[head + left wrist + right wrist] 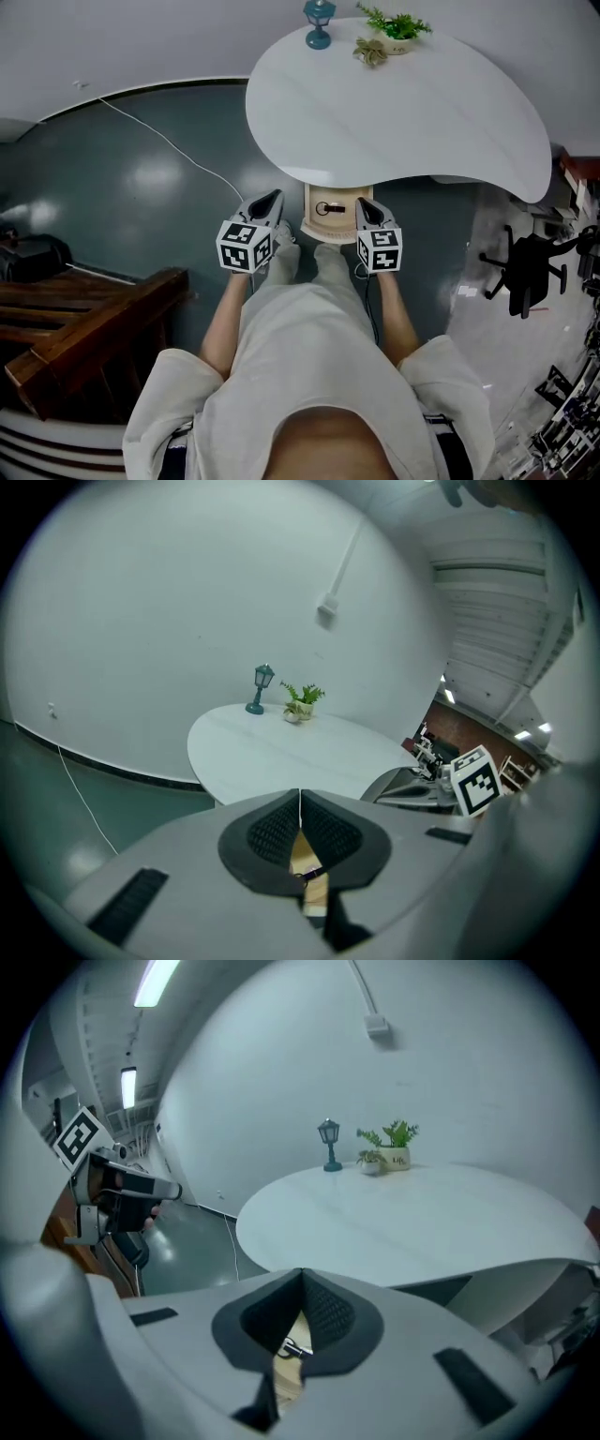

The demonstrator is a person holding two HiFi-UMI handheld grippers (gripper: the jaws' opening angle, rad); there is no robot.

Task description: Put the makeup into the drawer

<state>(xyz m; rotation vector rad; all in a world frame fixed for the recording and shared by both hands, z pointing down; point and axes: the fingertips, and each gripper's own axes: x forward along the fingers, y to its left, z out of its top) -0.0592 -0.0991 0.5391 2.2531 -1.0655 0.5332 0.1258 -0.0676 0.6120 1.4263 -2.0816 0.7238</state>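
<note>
A small light-wood drawer unit [330, 214] with a dark handle stands under the near edge of the white table [403, 103]; its drawer front looks closed. No makeup shows in any view. My left gripper [277, 195] hangs just left of the unit and my right gripper [364, 202] just right of it, both above the floor. In the left gripper view the left gripper [300, 794] has its jaws together with nothing between them. The right gripper [302, 1274] is shut and empty too. Below each pair of pads a strip of the wooden unit [314, 878] [289, 1363] with its handle shows.
On the table's far side stand a small teal lamp [319, 21] and a potted plant [394, 28]. Dark wooden steps [84, 328] lie at the left, and a black office chair [530, 267] at the right. A white cable [159, 141] runs across the grey floor.
</note>
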